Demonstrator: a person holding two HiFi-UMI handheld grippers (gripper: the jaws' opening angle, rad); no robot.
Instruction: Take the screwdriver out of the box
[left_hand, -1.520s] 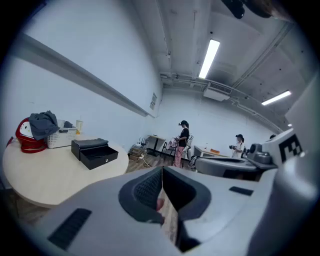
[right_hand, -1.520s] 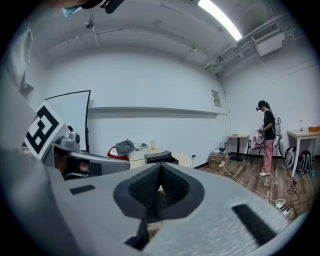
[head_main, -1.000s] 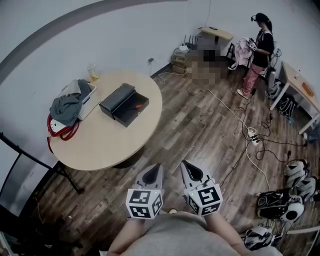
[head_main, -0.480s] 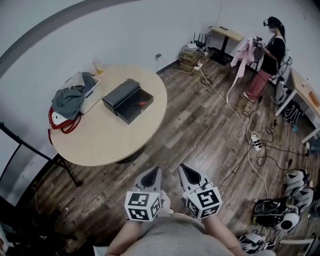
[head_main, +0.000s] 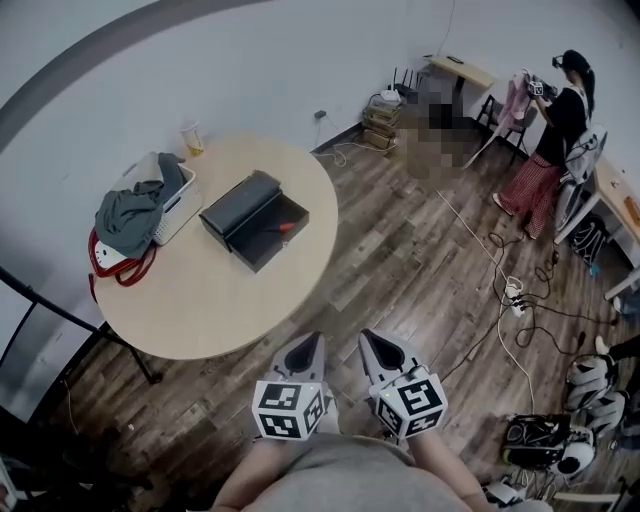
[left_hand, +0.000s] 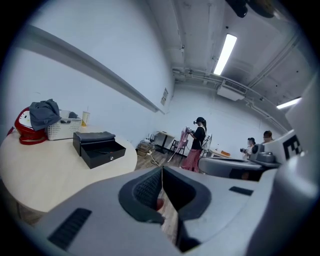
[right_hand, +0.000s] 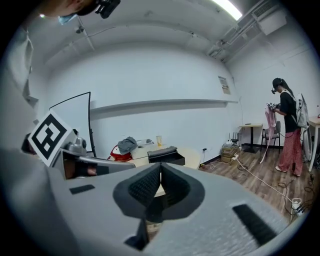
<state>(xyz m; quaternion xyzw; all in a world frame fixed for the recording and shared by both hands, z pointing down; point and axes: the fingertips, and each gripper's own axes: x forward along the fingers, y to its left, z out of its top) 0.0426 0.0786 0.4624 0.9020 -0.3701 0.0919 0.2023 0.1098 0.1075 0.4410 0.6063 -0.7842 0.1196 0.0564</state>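
An open black box (head_main: 255, 219) lies on the round wooden table (head_main: 215, 290); its lid is folded back to the left. Inside lies a screwdriver (head_main: 279, 227) with a red handle. The box also shows in the left gripper view (left_hand: 98, 147) and in the right gripper view (right_hand: 167, 155). My left gripper (head_main: 311, 339) and right gripper (head_main: 369, 338) are held side by side over the floor, short of the table's near edge. Both are shut with nothing between the jaws.
A white basket with grey cloth (head_main: 140, 207), a red item (head_main: 112, 262) and a cup (head_main: 190, 138) stand on the table's far left. A person (head_main: 553, 140) stands at the back right by desks. Cables (head_main: 505, 290) and helmets (head_main: 560, 445) lie on the floor.
The view has shifted closer to the table, and both grippers have come forward with it. Their jaws stay shut. The person at the back right has moved further right.
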